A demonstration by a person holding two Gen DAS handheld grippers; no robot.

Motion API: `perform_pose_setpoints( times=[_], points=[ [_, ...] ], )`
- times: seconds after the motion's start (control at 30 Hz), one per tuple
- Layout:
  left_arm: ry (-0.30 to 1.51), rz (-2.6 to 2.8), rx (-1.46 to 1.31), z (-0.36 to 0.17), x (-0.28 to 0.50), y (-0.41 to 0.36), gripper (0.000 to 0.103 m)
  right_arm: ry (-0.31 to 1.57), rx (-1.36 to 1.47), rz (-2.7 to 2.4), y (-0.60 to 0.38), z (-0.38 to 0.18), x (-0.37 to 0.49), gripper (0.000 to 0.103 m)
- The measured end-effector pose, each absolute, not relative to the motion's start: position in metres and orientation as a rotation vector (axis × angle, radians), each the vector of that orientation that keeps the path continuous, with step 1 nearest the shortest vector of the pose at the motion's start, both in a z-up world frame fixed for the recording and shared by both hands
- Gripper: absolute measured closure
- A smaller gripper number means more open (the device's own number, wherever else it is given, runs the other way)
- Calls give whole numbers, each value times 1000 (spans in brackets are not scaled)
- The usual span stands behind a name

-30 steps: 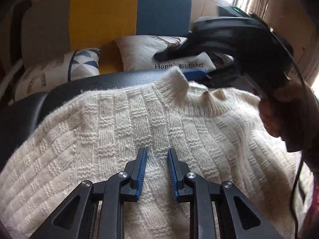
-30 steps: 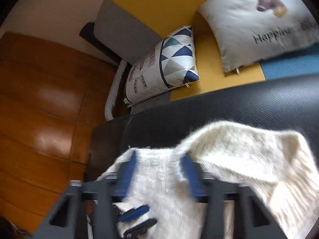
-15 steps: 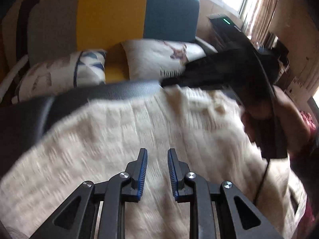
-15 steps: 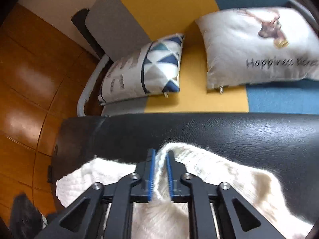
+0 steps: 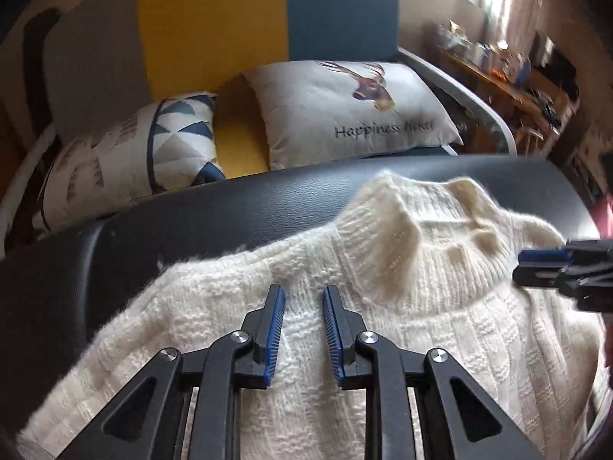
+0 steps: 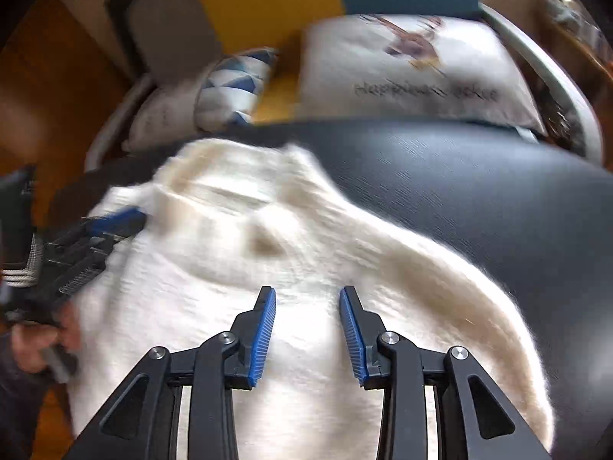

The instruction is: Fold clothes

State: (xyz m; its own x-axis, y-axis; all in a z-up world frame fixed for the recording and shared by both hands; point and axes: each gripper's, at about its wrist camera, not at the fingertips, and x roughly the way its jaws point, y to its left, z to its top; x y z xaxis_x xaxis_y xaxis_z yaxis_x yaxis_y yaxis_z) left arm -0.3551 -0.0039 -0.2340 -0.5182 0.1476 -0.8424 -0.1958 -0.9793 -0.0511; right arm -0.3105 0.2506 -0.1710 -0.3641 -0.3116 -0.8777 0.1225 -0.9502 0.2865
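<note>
A cream knitted sweater (image 5: 383, 345) lies flat on a black leather surface (image 5: 230, 214), its roll collar (image 5: 413, 241) pointing away from me. My left gripper (image 5: 304, 291) hovers open over the shoulder just left of the collar, with only knit showing between its fingers. The right gripper (image 5: 526, 268) reaches in from the right edge at the collar's other side. In the right wrist view, blurred by motion, the right gripper (image 6: 307, 291) stands open above the sweater (image 6: 306, 268) near its right shoulder, holding nothing. The left gripper (image 6: 122, 222) shows at the far left, with a hand (image 6: 38, 341) behind it.
Behind the leather surface stands a grey, yellow and blue sofa (image 5: 214, 27) with a triangle-patterned pillow (image 5: 153, 153) and a deer-print pillow (image 5: 345, 115). A cluttered wooden desk (image 5: 509, 76) is at the far right. Wooden flooring (image 6: 34, 96) lies to the left.
The right gripper, shut on the collar half a second ago, has let go, opened and drawn back over the right shoulder. My left gripper moved forward from the chest to the left shoulder.
</note>
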Motion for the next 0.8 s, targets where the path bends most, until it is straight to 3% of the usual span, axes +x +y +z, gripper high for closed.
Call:
perform_pose_setpoints(
  times=[0.03,0.1,0.2,0.27,0.33,0.4,0.6,0.8],
  points=[
    [64,2587,-1420,-235,-354,-6,81,-272,1592,-2389,256,-171,-311,83],
    [66,2614,-1410,-237,-351,-9,81,-306,1597,-2407,263,-175,-313,94],
    [58,2614,-1434,-235,-352,-10,82,-445,1572,-2383,274,-178,-313,94],
    [-26,2568,-1451,-223,-346,-18,82,-463,1546,-2383,272,-173,-307,85],
    [-170,2560,-1407,-204,-332,-42,82,-462,1482,-2379,267,-163,-294,47],
    [-302,2591,-1369,-183,-311,-82,82,-455,1406,-2350,254,-151,-277,33],
    [-332,2795,-1412,-165,-248,-195,82,-336,1293,-2232,180,-131,-250,33],
    [-292,2960,-1588,-191,-195,-273,82,-161,1275,-2206,85,-130,-275,31]
  ],
)
